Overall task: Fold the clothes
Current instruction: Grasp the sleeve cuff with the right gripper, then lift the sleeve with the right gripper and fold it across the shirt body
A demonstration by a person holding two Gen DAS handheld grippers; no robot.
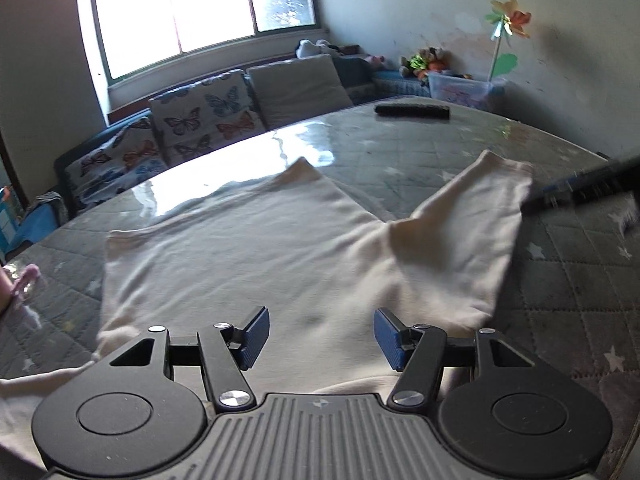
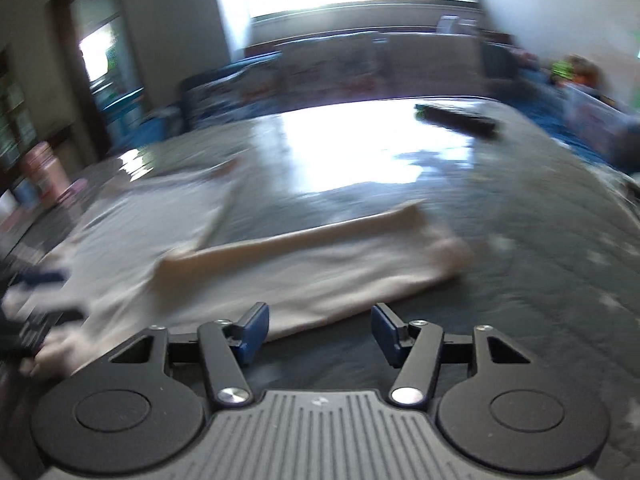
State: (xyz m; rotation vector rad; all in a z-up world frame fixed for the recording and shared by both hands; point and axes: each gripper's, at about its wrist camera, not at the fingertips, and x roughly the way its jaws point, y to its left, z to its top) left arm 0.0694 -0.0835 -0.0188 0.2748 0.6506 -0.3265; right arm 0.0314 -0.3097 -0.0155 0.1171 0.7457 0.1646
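A cream long-sleeved top (image 1: 256, 248) lies flat on the quilted grey table (image 1: 568, 264), one sleeve (image 1: 472, 232) angled out to the right. My left gripper (image 1: 321, 338) is open and empty, just above the garment's near part. In the right wrist view, which is blurred, the same top (image 2: 152, 240) lies to the left with its sleeve (image 2: 320, 268) stretched across in front. My right gripper (image 2: 320, 334) is open and empty, over the sleeve's near edge and the bare table (image 2: 520, 280). The right gripper's body (image 1: 588, 188) shows at the left view's right edge.
A black remote (image 1: 412, 111) lies at the table's far side; it also shows in the right wrist view (image 2: 456, 119). Butterfly cushions (image 1: 200, 124) line a sofa under the window. A toy box (image 1: 464, 88) and paper flower (image 1: 508, 20) stand far right.
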